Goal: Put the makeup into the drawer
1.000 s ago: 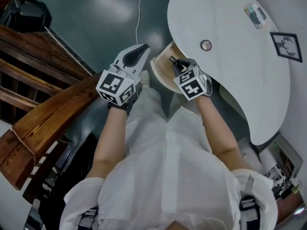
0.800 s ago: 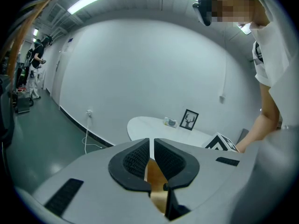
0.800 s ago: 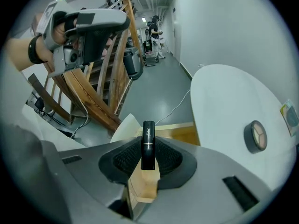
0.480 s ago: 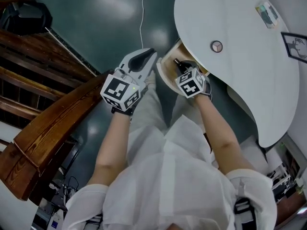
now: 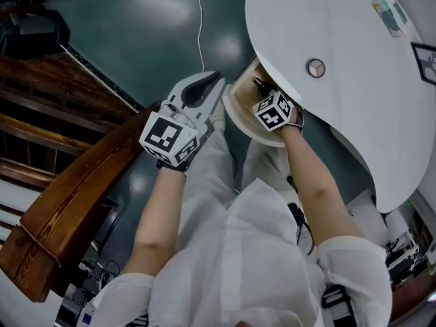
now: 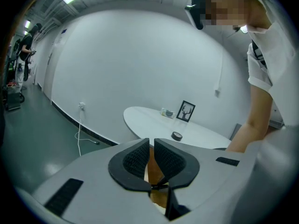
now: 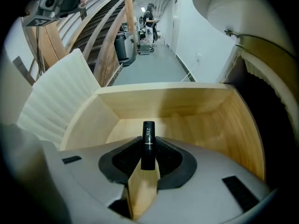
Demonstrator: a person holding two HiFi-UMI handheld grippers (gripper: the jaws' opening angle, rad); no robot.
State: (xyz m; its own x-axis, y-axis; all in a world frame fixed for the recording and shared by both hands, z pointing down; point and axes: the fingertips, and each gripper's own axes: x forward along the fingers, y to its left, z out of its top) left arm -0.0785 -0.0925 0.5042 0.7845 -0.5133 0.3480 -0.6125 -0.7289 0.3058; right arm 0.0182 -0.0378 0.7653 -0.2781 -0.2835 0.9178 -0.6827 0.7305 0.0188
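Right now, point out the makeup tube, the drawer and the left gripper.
makeup tube (image 7: 148,146): right gripper view, middle of its black barrel.
drawer (image 7: 163,101): right gripper view, inner back wall.
left gripper (image 6: 152,140): left gripper view, midway between its fingertips.

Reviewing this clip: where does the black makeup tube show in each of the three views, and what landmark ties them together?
Head view: makeup tube upper centre, poking out past the right gripper, over the drawer.
Left gripper view: not in it.
Right gripper view: lower centre, clamped between the jaws.
Shared landmark: the wooden drawer; the left gripper view shows only a wood sliver.
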